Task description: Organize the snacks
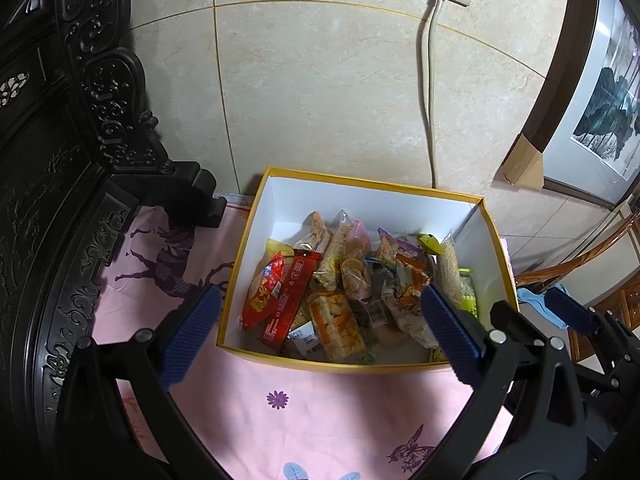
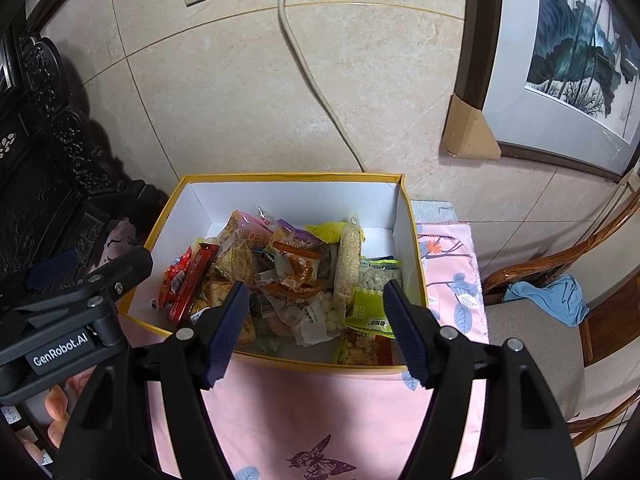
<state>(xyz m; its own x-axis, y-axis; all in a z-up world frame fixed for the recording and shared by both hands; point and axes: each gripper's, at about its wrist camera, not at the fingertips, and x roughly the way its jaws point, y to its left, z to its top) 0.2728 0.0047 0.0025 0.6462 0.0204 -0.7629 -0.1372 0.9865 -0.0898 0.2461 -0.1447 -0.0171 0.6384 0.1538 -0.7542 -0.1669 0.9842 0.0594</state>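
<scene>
My left gripper (image 1: pixel 320 330) and right gripper (image 2: pixel 316 328) both gape wide, grasping nothing — poised above the near rim of the yellow box (image 2: pixel 280 178). The snacks (image 2: pixel 296 276) lie heaped inside it, beyond and below my fingertips.

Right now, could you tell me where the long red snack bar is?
In both views, the long red snack bar lies inside the yellow box near its left wall.

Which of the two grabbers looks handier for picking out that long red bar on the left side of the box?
Probably the left gripper. It hangs open near the box's left part, where the red bar lies close to its left finger. The right gripper, also open, faces the middle and right packets.
</scene>
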